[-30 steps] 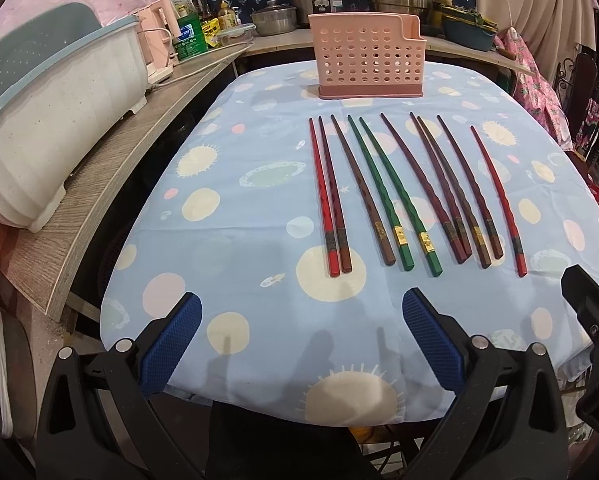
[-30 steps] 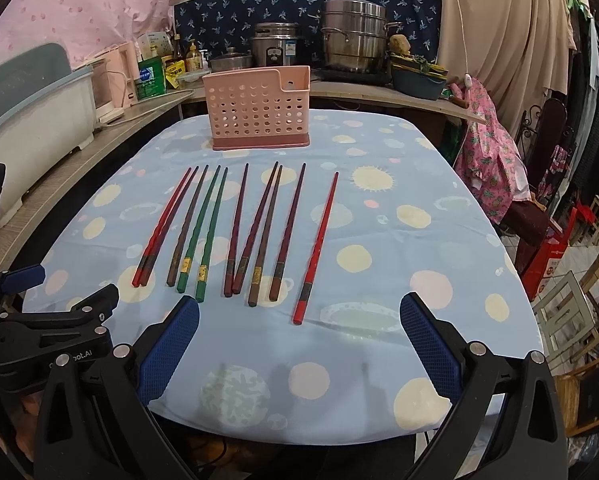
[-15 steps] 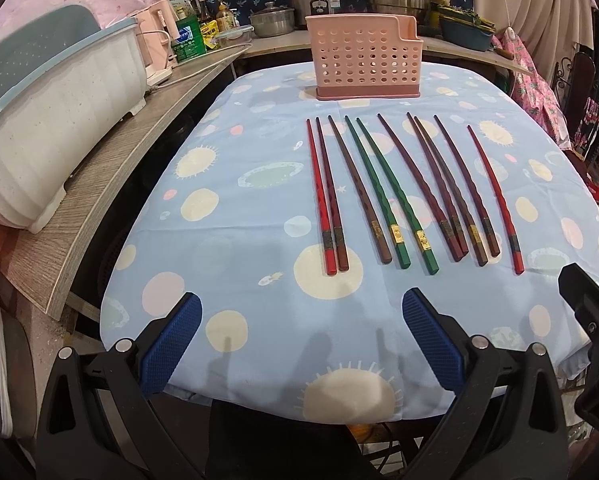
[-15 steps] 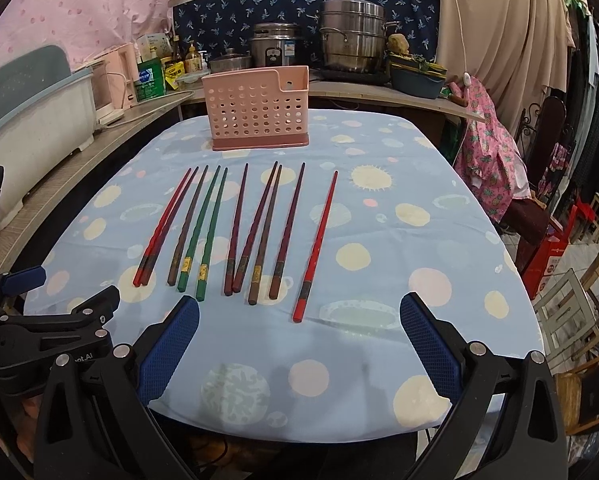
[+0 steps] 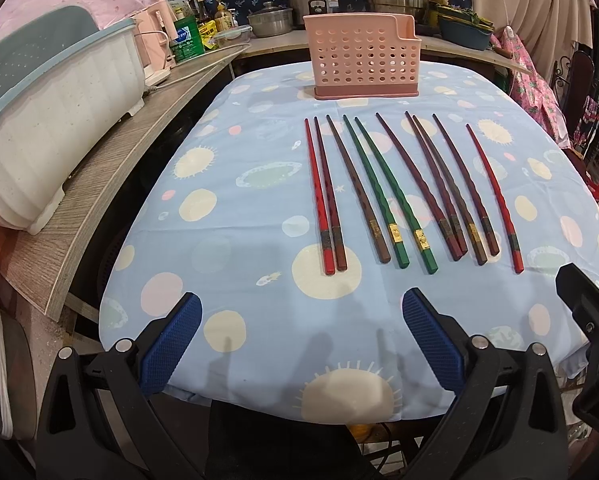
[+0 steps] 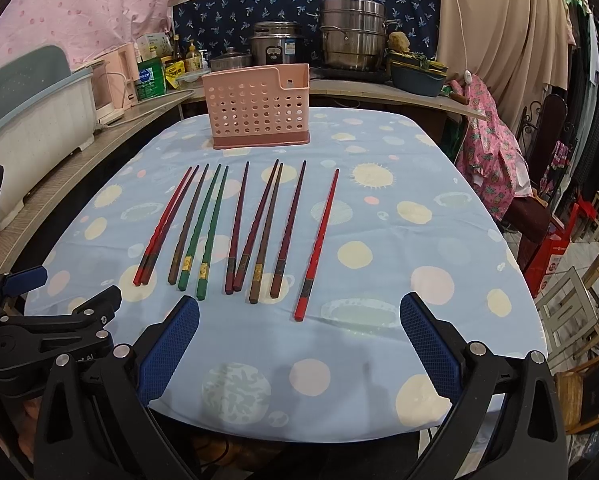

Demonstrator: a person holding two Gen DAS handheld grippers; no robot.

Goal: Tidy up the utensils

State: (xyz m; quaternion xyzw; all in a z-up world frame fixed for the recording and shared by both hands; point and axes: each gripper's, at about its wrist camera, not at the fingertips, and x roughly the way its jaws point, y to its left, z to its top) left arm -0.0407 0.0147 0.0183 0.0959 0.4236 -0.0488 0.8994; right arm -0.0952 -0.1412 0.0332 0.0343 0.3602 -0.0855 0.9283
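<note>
Several chopsticks lie side by side on the blue spotted tablecloth [image 5: 227, 240]: a red chopstick [image 5: 317, 196] at the left end, two green chopsticks [image 5: 383, 200] mid-row, brown ones, and a red chopstick [image 6: 317, 242] alone at the right end. A pink perforated utensil holder [image 5: 362, 62] [image 6: 257, 110] stands upright behind them, with nothing visible in it. My left gripper [image 5: 301, 338] hovers open over the table's near edge, short of the handle ends. My right gripper [image 6: 299, 340] is open too, just before the right-hand chopsticks. Both hold nothing.
A wooden counter [image 5: 95, 168] runs along the left with a white dish-rack tub [image 5: 39, 128], bottles and a kettle. Metal pots [image 6: 351, 34] sit on the back counter. Chairs and a pink cloth [image 6: 495, 144] stand right of the table.
Both views have crept slightly forward toward the table; the chopsticks and the holder have not moved, and both grippers stay open.
</note>
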